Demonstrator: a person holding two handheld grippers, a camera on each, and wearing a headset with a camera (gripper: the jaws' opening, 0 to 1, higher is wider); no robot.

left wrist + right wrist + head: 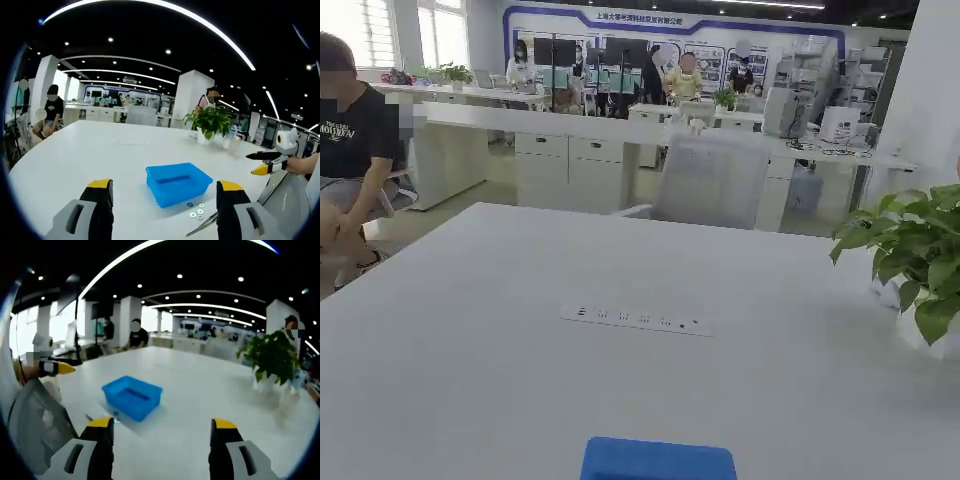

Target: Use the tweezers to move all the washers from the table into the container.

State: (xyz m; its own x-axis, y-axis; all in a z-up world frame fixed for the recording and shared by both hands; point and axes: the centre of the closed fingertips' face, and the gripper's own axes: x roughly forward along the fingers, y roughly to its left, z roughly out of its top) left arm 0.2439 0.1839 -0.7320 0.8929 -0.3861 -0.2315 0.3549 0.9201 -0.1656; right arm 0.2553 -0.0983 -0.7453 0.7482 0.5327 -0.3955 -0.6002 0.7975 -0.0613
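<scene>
The blue container [177,182] stands on the white table [100,155], and its rim also peeks in at the bottom of the head view [658,460]. Several small washers [197,212] lie on the table just in front of the container. Metal tweezers [202,226] lie beside them, close to my left gripper's right finger. My left gripper [164,185] is open and empty, held short of the container. My right gripper [161,423] is open and empty too, with the container [132,396] ahead to its left. Each gripper appears in the other's view: the right gripper [256,163], the left gripper [72,365].
A flush power strip [635,320] sits mid-table. A potted plant [915,250] stands at the table's right edge. An office chair [710,180] is pushed in at the far side. A person [350,160] sits at the left, with others at desks behind.
</scene>
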